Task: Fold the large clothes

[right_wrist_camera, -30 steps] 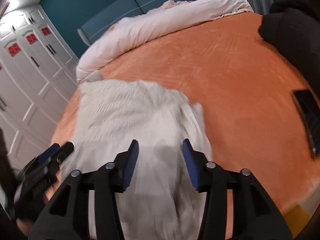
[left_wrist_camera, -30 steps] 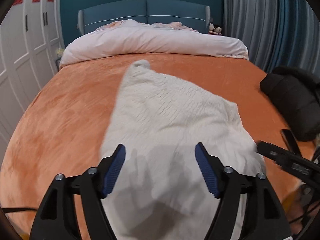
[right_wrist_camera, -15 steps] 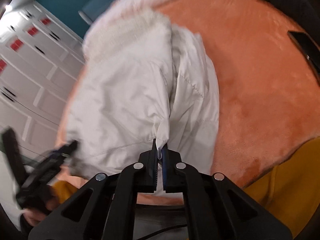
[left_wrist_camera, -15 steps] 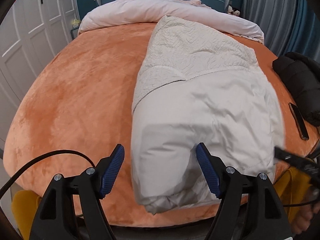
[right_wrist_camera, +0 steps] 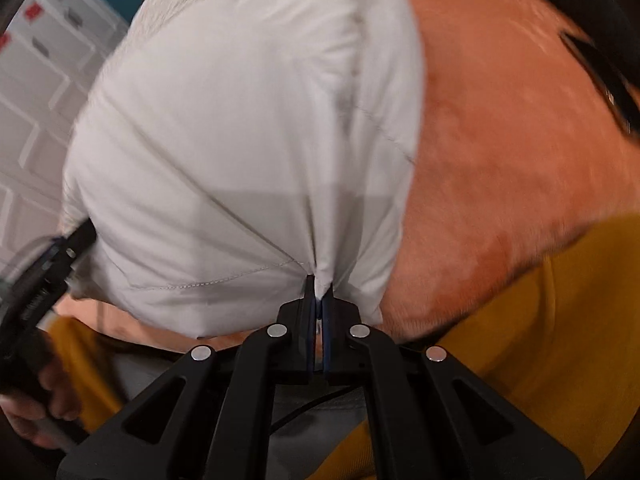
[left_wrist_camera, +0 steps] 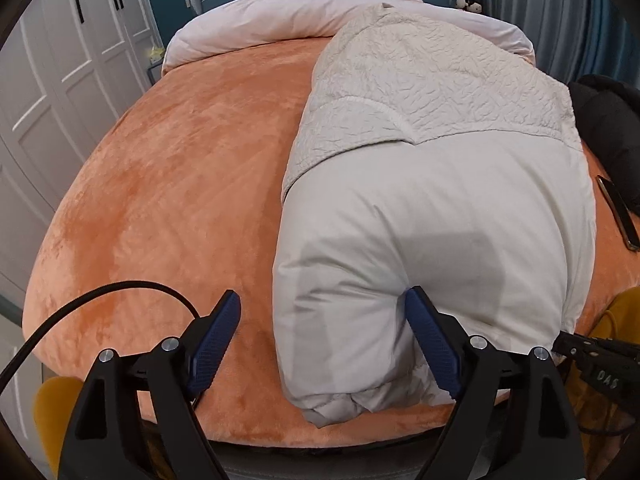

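Note:
A large white padded coat [left_wrist_camera: 432,216] lies lengthwise on the orange bed [left_wrist_camera: 172,184], its textured upper part toward the pillows and its smooth hem at the near edge. My left gripper [left_wrist_camera: 324,340] is open and empty over the hem's left corner, its right finger against the fabric. My right gripper [right_wrist_camera: 319,292] is shut on a pinch of the coat's hem [right_wrist_camera: 256,152] at the near bed edge. The right gripper also shows at the lower right of the left wrist view [left_wrist_camera: 592,354].
A black garment [left_wrist_camera: 608,128] and a dark phone [left_wrist_camera: 618,212] lie at the bed's right edge. A pink duvet [left_wrist_camera: 320,12] is bunched at the headboard. White wardrobes [left_wrist_camera: 60,80] stand at the left. A black cable [left_wrist_camera: 100,300] loops at lower left.
My right gripper closed on the coat's hem and has drawn it toward the near bed edge. My left gripper stayed open and shifted left, nearer the hem's left corner.

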